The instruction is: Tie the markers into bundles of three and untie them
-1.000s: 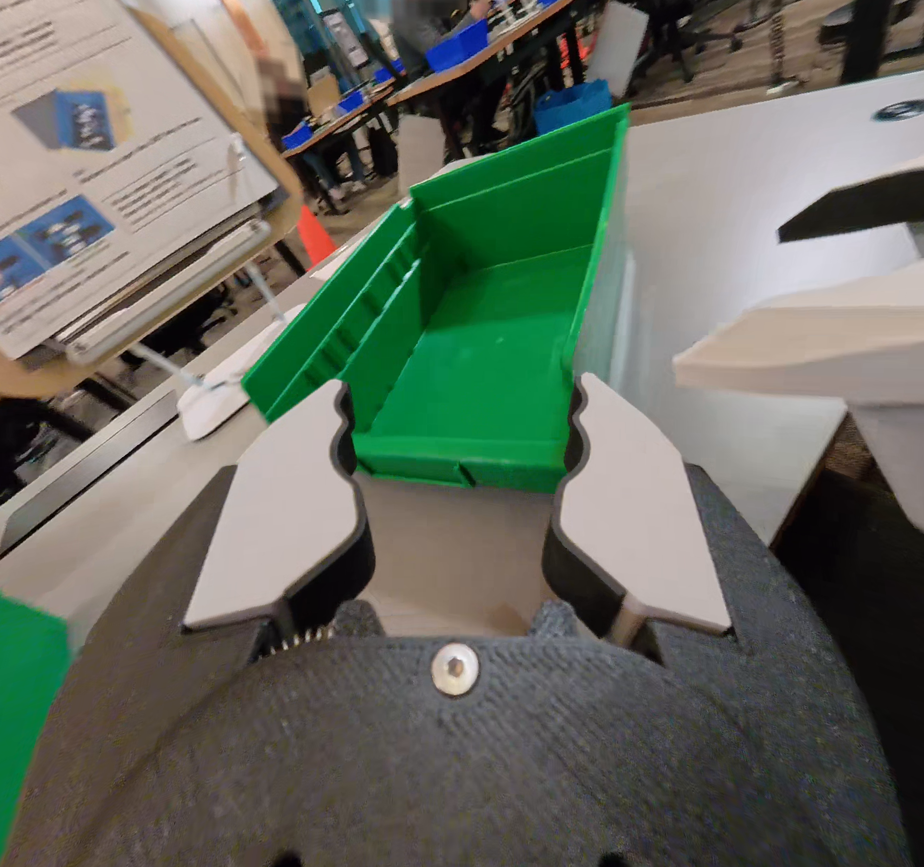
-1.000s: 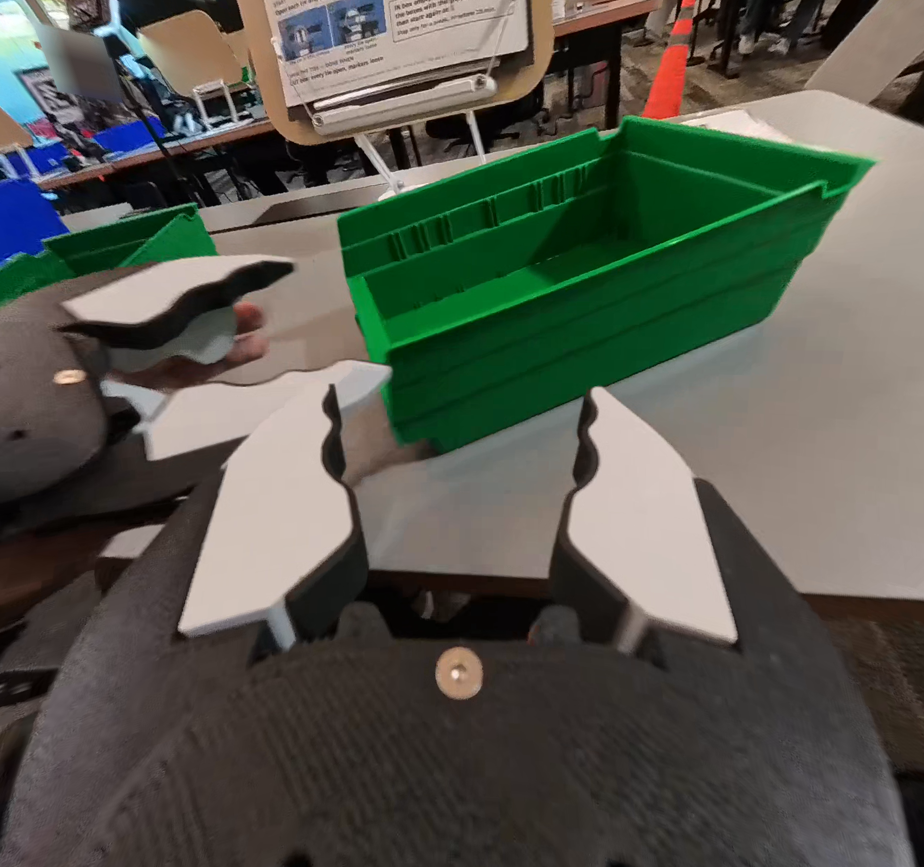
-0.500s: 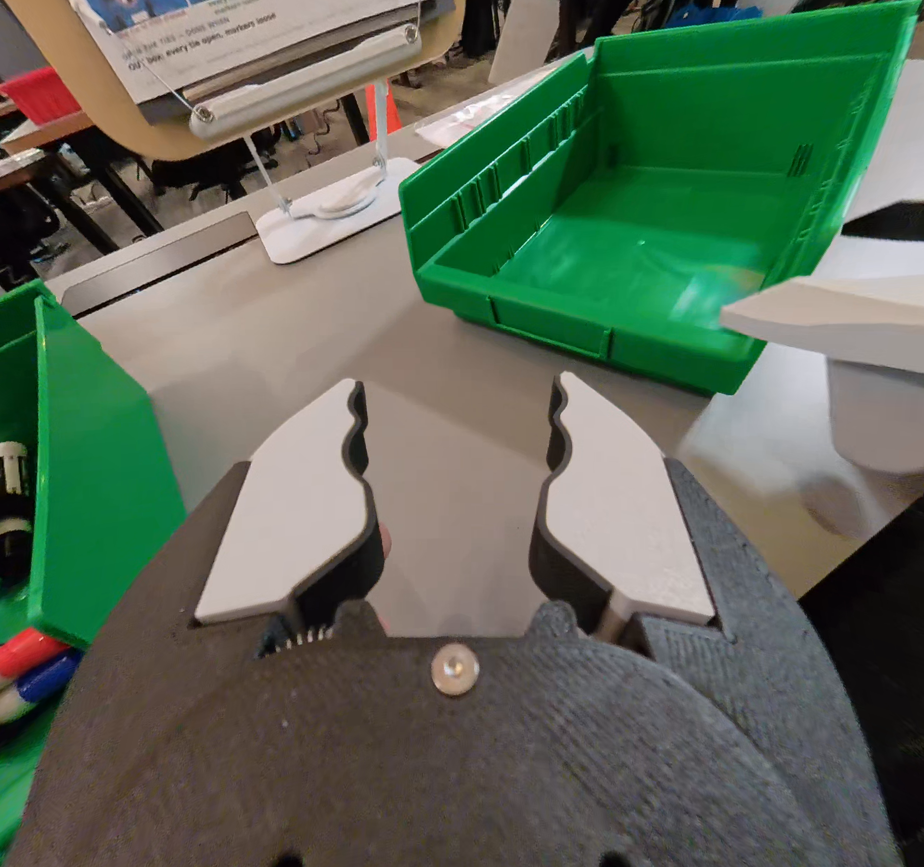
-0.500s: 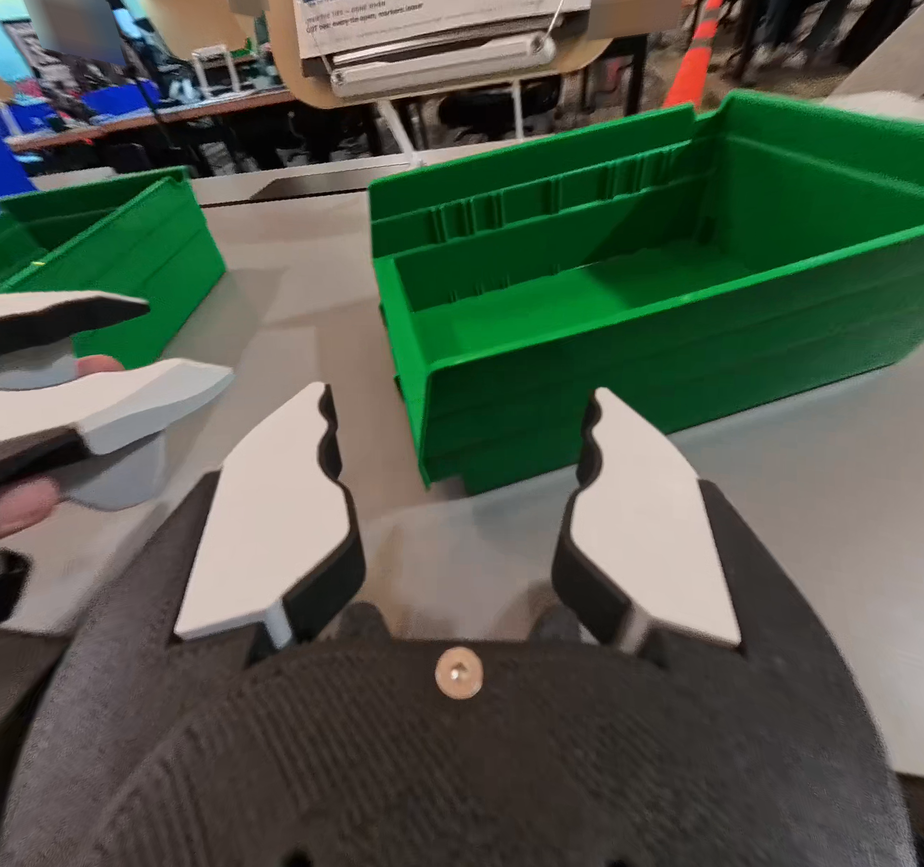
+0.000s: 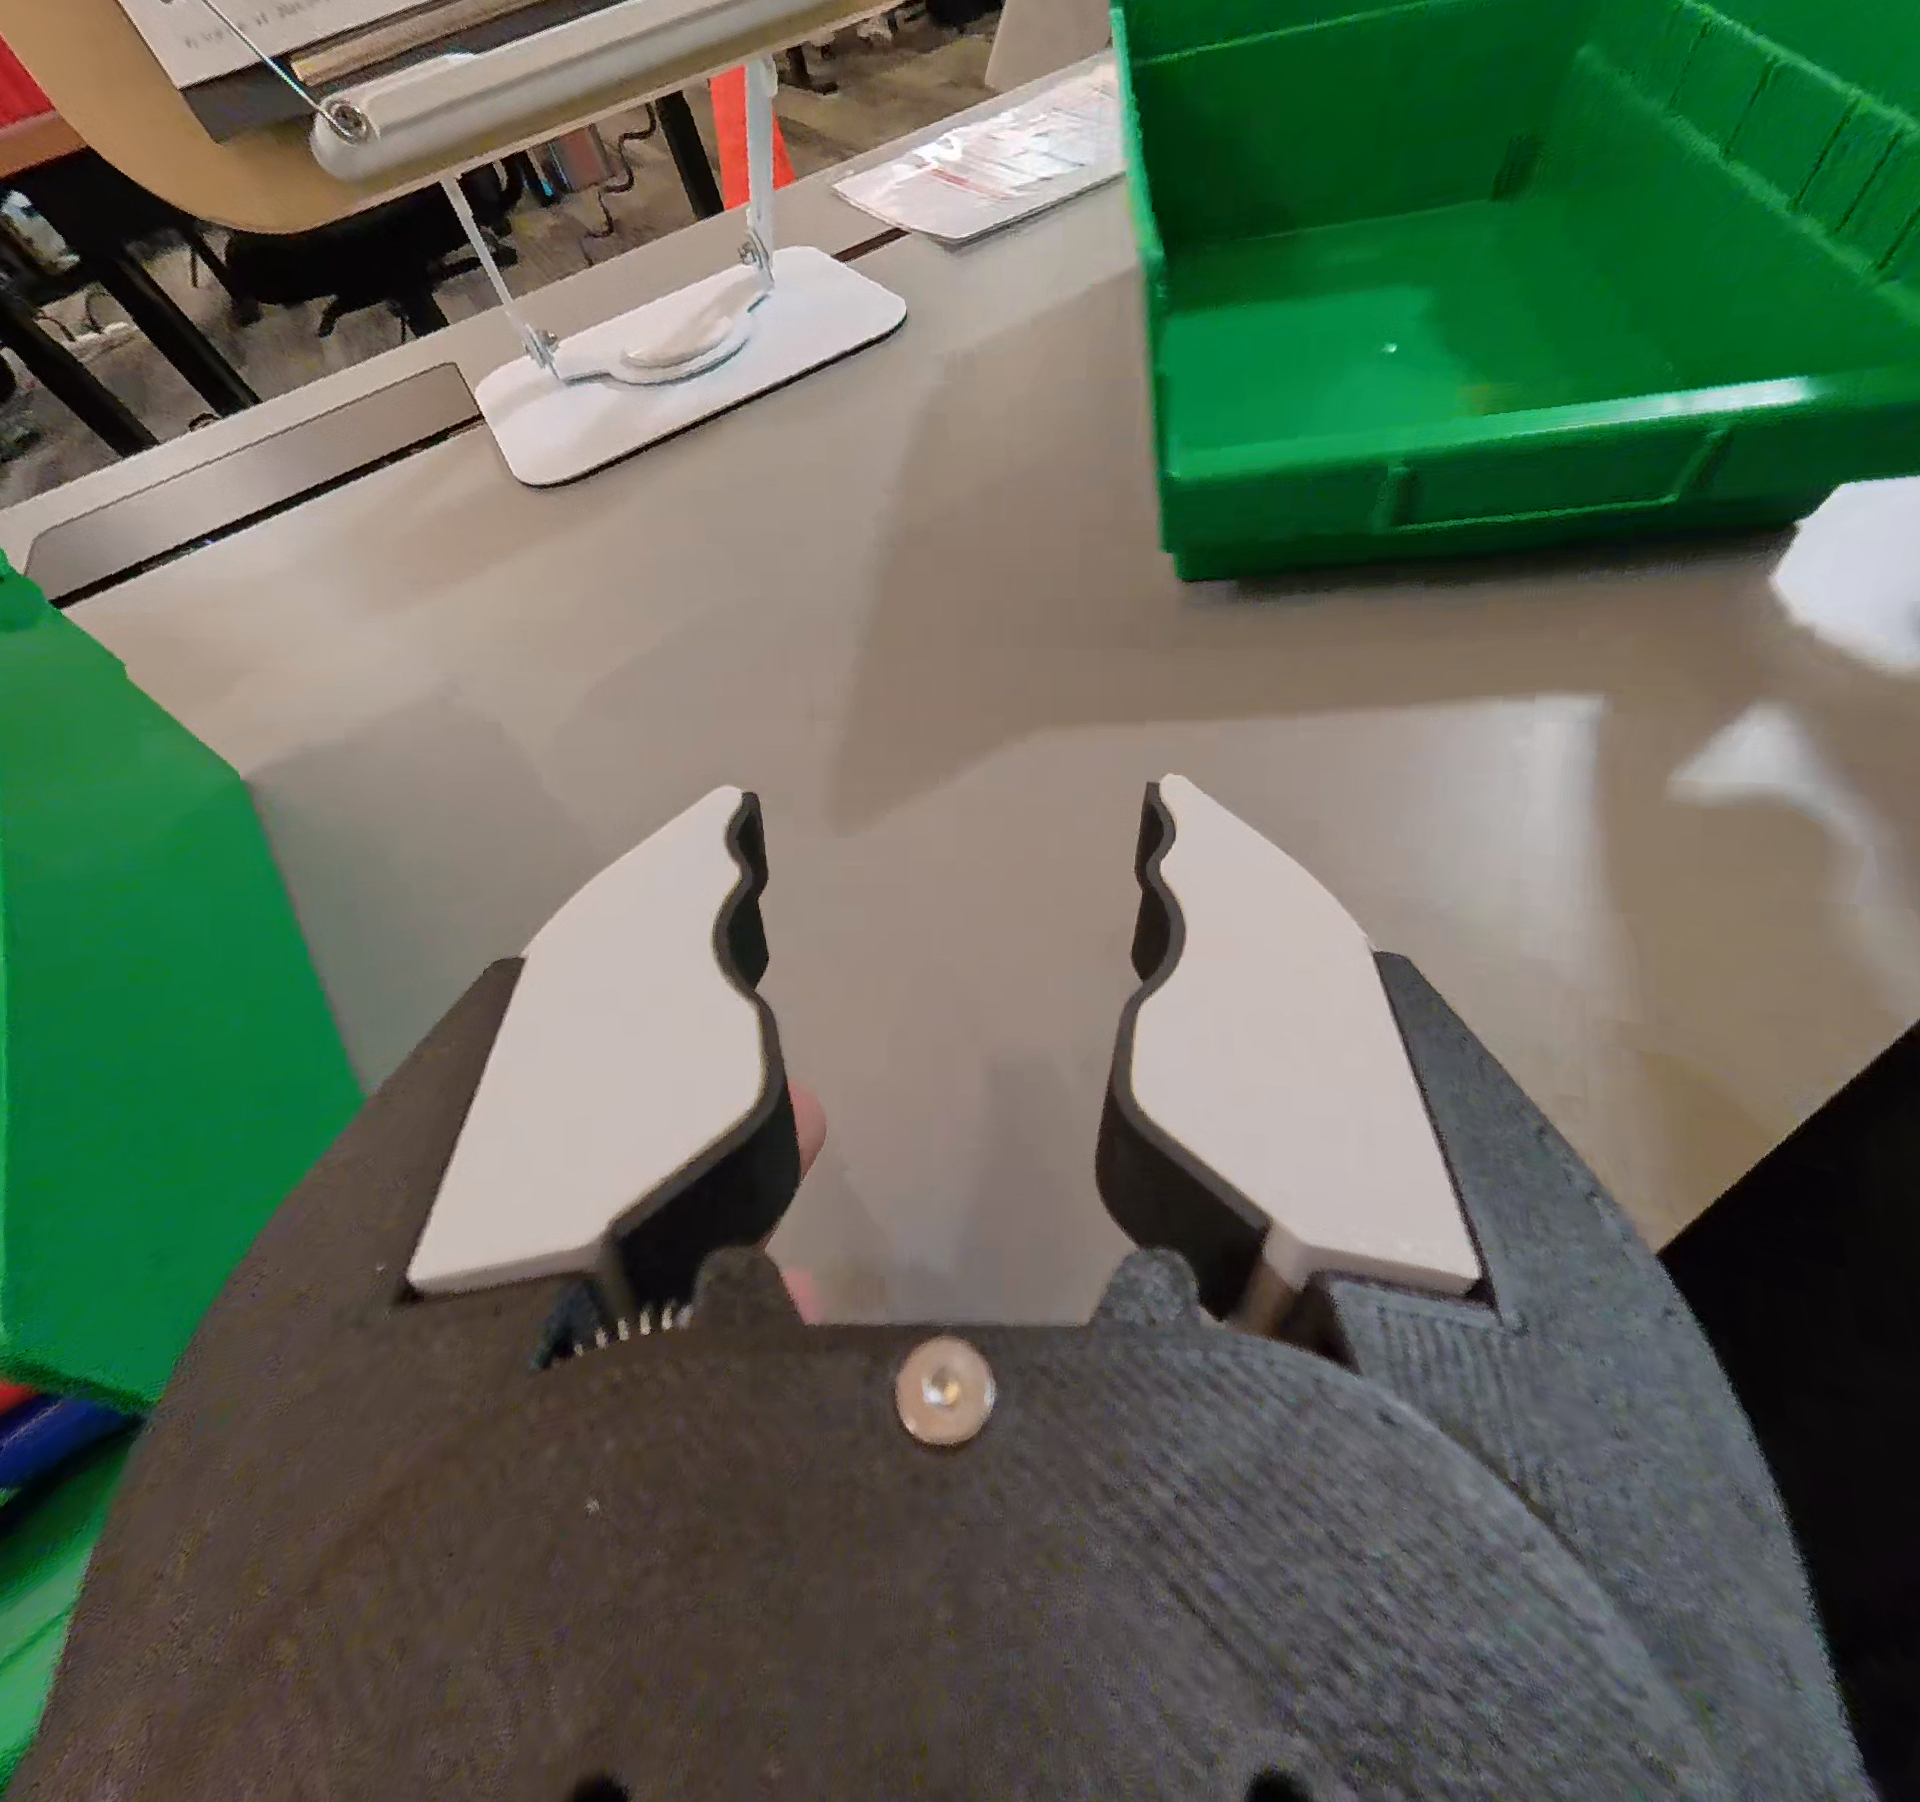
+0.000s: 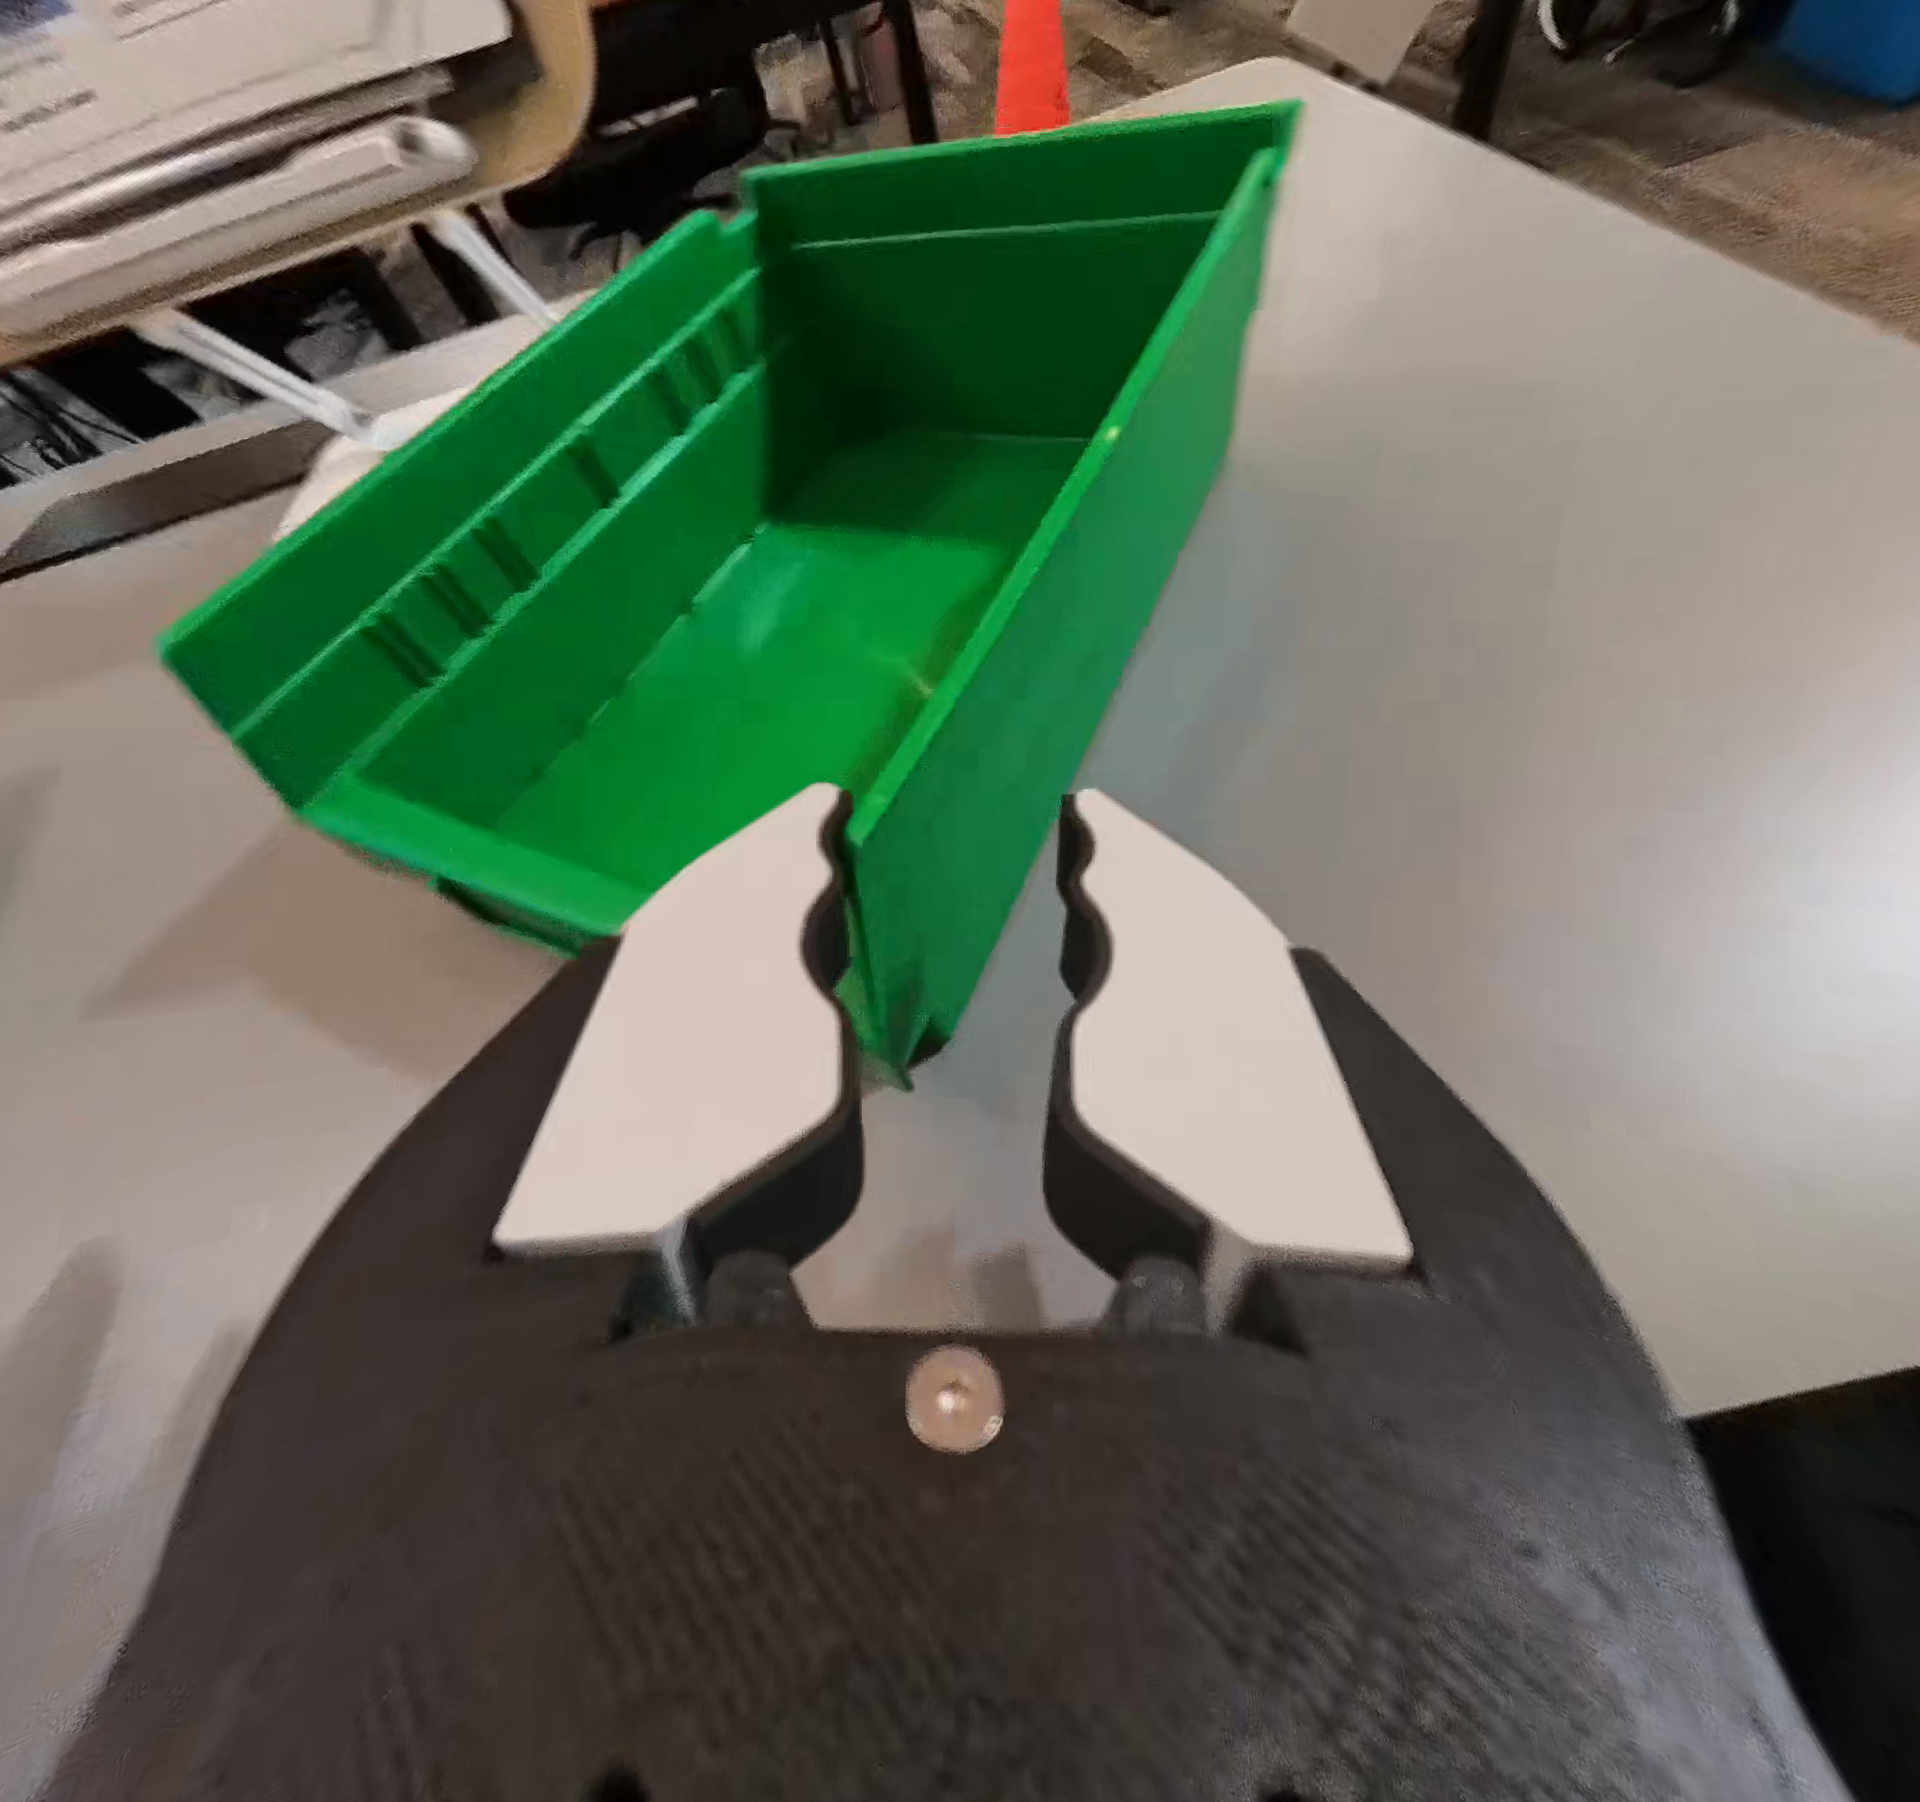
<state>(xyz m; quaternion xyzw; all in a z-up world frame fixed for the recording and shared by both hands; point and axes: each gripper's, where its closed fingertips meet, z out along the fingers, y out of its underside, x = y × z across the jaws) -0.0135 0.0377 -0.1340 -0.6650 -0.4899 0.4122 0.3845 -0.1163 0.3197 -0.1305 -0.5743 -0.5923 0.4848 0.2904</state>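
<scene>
An empty green bin (image 6: 727, 609) stands on the grey table (image 6: 1507, 609). My right gripper (image 6: 951, 807) straddles the near end of its right side wall. The jaws are narrowed but open: the left finger (image 6: 707, 1004) touches the wall's rim and a gap shows at the right finger (image 6: 1195, 1025). My left gripper (image 5: 951, 796) is open and empty above the bare table, left of the same bin (image 5: 1455, 298). A person's fingertip shows behind its left finger (image 5: 623, 1025).
A second green bin (image 5: 125, 921) stands close at the left, with coloured markers at its foot. A paper holder on a white stand (image 5: 686, 350) and a clear packet (image 5: 987, 163) are at the back. An orange cone (image 6: 1034, 27) stands beyond. The table edge runs at lower right.
My right gripper has moved forward onto the bin's right wall and its jaws have narrowed. My left gripper has swung left, away from the bin, still open.
</scene>
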